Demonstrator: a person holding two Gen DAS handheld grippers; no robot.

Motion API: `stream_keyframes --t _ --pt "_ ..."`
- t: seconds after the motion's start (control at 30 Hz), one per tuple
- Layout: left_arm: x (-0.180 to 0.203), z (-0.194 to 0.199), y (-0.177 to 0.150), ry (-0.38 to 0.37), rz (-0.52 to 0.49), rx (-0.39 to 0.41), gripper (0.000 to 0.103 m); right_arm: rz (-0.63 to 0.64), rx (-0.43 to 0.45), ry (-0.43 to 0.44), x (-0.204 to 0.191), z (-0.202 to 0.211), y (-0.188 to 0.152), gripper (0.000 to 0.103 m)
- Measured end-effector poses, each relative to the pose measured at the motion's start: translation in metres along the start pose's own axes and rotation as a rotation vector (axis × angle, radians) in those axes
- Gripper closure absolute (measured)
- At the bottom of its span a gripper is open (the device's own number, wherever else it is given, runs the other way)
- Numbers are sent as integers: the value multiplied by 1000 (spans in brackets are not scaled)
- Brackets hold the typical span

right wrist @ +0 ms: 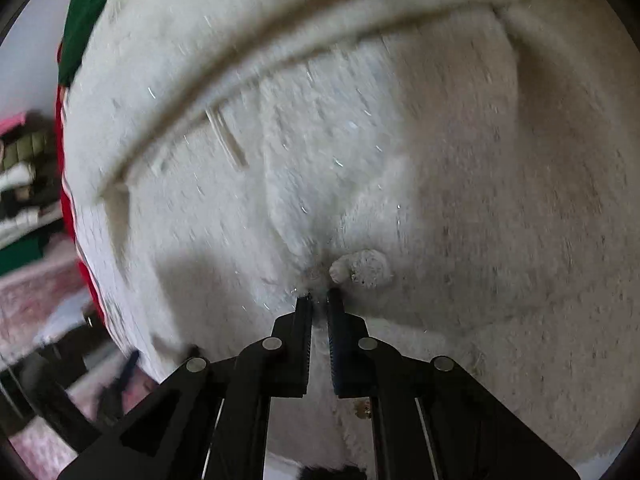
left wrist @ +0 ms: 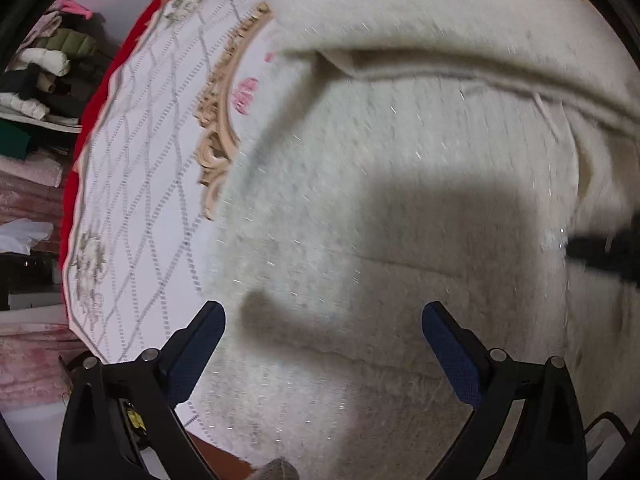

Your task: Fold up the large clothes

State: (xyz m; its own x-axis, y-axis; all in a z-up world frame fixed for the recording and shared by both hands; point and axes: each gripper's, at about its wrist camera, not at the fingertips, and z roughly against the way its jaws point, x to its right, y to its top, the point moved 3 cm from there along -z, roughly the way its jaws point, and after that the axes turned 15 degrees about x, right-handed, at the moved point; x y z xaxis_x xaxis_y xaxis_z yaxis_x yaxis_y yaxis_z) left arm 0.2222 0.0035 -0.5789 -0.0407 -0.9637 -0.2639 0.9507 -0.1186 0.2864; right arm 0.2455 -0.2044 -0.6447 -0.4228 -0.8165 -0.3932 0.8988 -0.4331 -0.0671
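Closest to my right wrist camera, my right gripper point(right wrist: 319, 300) has its two black fingers pressed together on a pinched-up fold of the fluffy white garment point(right wrist: 460, 200), which fills nearly the whole view. From the left wrist camera, my left gripper point(left wrist: 323, 316) hangs over the same garment point(left wrist: 380, 208) with its blue-padded fingers spread wide apart and nothing between them. The garment lies spread over a white quilted cover point(left wrist: 136, 168) with a red edge, its thick folded band running side to side across the top of both views; blur hides which end is which.
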Motion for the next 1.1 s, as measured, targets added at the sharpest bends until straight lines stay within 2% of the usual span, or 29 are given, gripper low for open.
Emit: stream_keyframes --t 0.13,0.27,0.33,0.37,0.4,0.47,0.5,0.53,0.6,0.67,0.8,0.87,0.93,1.0,1.07,1.1 --pt "1 -5 -5 -22 17 -9 2 9 49 65 -21 10 3 95" --pt "-9 2 2 -41 59 -15 2 -27 -75 118 -12 -6 6 91" --pt "-18 12 16 -39 86 17 2 -59 -97 177 -3 10 16 88" --pt "-21 16 23 -32 94 39 2 -58 -87 183 2 25 22 73" --pt "-24 20 32 -18 100 67 2 -44 -53 177 7 42 30 50" --pt "-29 19 54 22 101 126 2 4 57 136 18 80 49 31" --pt "-30 16 63 48 90 142 2 56 130 65 27 102 62 31" --pt "-30 10 70 77 79 148 2 91 162 5 32 112 69 31" --pt "-31 -8 90 129 64 168 2 174 224 -205 52 126 91 31" --pt "-29 -26 106 200 30 174 2 203 249 -314 69 126 109 31" --pt "-33 -60 128 306 -9 159 2 309 216 -418 88 99 143 31" --pt "-43 -77 133 329 14 136 0 338 218 -407 89 88 156 35" --pt "-53 -83 133 317 72 126 0 346 219 -363 85 83 165 49" --pt "-53 -83 139 335 91 139 0 325 244 -303 80 84 171 73" --pt "-57 -86 144 346 115 140 0 282 283 -271 81 92 176 82" --pt "-58 -88 145 343 129 137 0 233 306 -254 87 98 180 82"
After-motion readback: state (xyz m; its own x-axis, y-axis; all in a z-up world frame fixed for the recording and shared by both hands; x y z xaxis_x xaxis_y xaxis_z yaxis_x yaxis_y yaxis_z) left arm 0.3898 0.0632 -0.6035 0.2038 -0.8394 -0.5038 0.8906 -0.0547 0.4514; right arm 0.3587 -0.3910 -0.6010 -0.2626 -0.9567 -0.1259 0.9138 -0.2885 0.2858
